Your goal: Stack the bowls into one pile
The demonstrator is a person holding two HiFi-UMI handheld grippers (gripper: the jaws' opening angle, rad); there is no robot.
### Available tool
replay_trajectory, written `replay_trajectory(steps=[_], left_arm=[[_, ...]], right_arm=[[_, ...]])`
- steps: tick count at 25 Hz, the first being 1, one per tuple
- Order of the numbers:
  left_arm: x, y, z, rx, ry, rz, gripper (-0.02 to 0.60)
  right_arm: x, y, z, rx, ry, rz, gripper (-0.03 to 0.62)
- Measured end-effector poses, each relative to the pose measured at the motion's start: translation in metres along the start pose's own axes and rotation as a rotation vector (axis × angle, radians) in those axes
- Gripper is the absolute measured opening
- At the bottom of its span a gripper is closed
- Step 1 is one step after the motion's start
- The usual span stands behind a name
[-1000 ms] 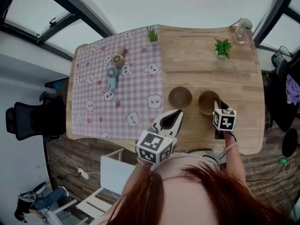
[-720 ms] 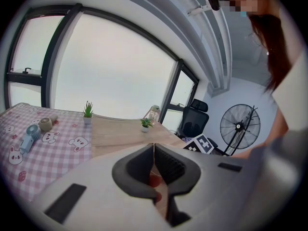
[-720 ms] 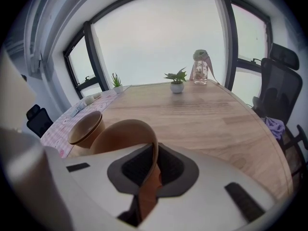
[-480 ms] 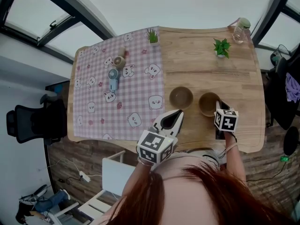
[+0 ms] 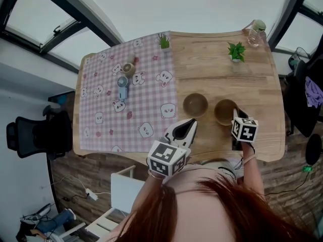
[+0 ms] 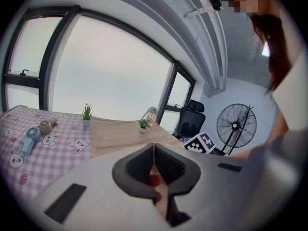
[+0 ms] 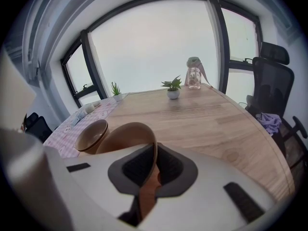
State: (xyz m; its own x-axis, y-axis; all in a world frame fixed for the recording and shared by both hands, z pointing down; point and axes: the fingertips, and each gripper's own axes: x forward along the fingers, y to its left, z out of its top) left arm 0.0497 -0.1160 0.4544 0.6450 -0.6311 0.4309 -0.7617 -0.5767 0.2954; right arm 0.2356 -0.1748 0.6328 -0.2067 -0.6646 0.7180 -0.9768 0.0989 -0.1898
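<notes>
Jaws of the right gripper (image 7: 155,153) have just been closing and pinch the rim of the right bowl (image 5: 223,111); the left gripper (image 6: 153,150) is closed, empty, near the other bowl (image 5: 195,105).

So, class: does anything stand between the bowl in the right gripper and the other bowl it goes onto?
Nothing visible does. The right gripper has just been closing its jaws on the rim of the right bowl; only bare table separates it from the left bowl.

Brown bowls (image 5: 195,105); pink-checked, bunny-print tablecloth (image 5: 146,97).
</notes>
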Motion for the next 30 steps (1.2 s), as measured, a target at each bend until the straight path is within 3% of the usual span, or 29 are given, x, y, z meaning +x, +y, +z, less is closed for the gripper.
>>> replay_trajectory(steps=[8, 30], left_arm=[[-0.009, 0.002, 0.0, -0.006, -0.013, -0.014, 0.011], [-0.041, 0.017, 0.001, 0.001, -0.047, -0.048, 0.011]], right_arm=[[-0.014, 0.008, 0.001, 0.087, -0.025, 0.009, 0.014], [-0.037, 0.056, 0.015, 0.071, -0.091, 0.021, 0.015]])
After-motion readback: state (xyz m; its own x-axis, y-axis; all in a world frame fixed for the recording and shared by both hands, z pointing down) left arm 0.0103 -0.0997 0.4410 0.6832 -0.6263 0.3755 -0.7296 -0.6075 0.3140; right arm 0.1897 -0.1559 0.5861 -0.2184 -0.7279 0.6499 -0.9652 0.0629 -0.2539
